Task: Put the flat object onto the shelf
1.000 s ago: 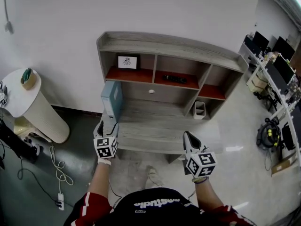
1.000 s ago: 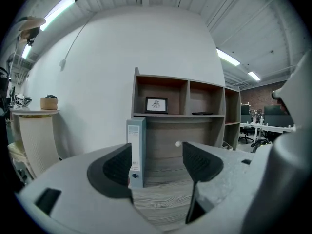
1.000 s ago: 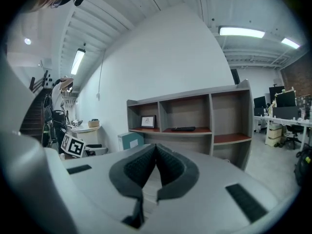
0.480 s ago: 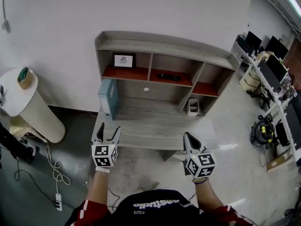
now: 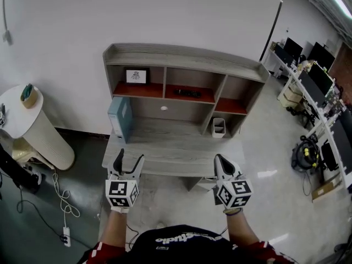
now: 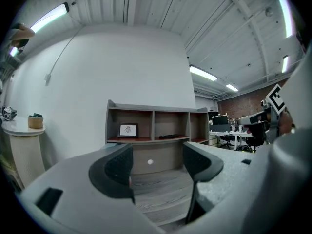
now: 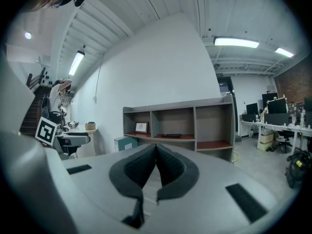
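A grey shelf unit (image 5: 184,56) with red-brown boards stands against the white wall. A flat black object (image 5: 188,93) lies in its middle compartment, and a small picture frame (image 5: 136,76) stands in the left one. A flat teal box (image 5: 120,118) stands upright on the lower desk surface (image 5: 170,142). My left gripper (image 5: 128,163) is open and holds nothing, short of the desk's front edge. My right gripper (image 5: 221,163) is shut and holds nothing. The left gripper view shows the black object (image 6: 168,136) beyond my open left gripper (image 6: 155,162). My right gripper (image 7: 156,149) shows with its jaw tips touching.
A small white bin (image 5: 218,127) stands on the desk at the right. A round white table (image 5: 25,117) with a small bowl (image 5: 29,94) stands at the left, with cables and a power strip (image 5: 66,235) on the floor. Office desks with monitors (image 5: 316,87) line the right side.
The shelf unit now looks smaller and farther off, so I have drawn back from it. Both grippers sit slightly lower in view, with their jaws as before.
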The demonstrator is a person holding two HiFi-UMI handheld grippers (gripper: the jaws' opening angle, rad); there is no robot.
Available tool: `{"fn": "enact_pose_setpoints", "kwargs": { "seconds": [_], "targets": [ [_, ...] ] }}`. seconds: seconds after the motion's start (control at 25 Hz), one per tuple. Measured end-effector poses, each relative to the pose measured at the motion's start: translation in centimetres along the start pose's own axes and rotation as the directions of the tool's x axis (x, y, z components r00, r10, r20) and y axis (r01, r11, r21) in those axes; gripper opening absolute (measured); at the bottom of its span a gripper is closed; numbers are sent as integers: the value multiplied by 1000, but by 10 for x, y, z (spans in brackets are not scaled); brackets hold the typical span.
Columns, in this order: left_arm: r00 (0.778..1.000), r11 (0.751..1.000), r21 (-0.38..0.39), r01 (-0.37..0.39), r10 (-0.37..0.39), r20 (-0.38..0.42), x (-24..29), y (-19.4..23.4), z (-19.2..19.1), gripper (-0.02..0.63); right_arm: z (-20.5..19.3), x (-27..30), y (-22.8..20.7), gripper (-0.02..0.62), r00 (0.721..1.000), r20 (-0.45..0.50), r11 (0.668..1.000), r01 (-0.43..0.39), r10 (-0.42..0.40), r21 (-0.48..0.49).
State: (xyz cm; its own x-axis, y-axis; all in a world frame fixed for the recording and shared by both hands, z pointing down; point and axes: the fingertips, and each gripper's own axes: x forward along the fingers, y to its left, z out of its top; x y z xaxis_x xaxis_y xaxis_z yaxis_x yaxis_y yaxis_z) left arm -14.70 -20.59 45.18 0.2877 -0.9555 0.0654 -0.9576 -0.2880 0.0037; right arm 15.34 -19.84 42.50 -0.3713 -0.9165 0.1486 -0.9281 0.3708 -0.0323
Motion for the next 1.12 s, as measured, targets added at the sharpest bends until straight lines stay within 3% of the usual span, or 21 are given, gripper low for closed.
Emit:
{"fn": "enact_pose_setpoints", "kwargs": {
  "seconds": [0.44,0.76,0.96,1.12],
  "targets": [
    [1000,1000,21,8,-8,13,-17,-52,26,310,6,-40,-32,-2,999,44,999,3,-5,51],
    [999,1000,14,-19,19,32,-20,-65,37,245,7,-47,-32,-2,998,53,998,-23,20,51],
    [999,999,17,-40,39,33,-23,-65,39,151,8,-49,-32,-2,998,54,998,-31,28,48],
    [998,999,15,-49,48,35,-25,-65,39,117,6,-49,-32,-2,998,53,998,-33,30,47]
  ]
}}
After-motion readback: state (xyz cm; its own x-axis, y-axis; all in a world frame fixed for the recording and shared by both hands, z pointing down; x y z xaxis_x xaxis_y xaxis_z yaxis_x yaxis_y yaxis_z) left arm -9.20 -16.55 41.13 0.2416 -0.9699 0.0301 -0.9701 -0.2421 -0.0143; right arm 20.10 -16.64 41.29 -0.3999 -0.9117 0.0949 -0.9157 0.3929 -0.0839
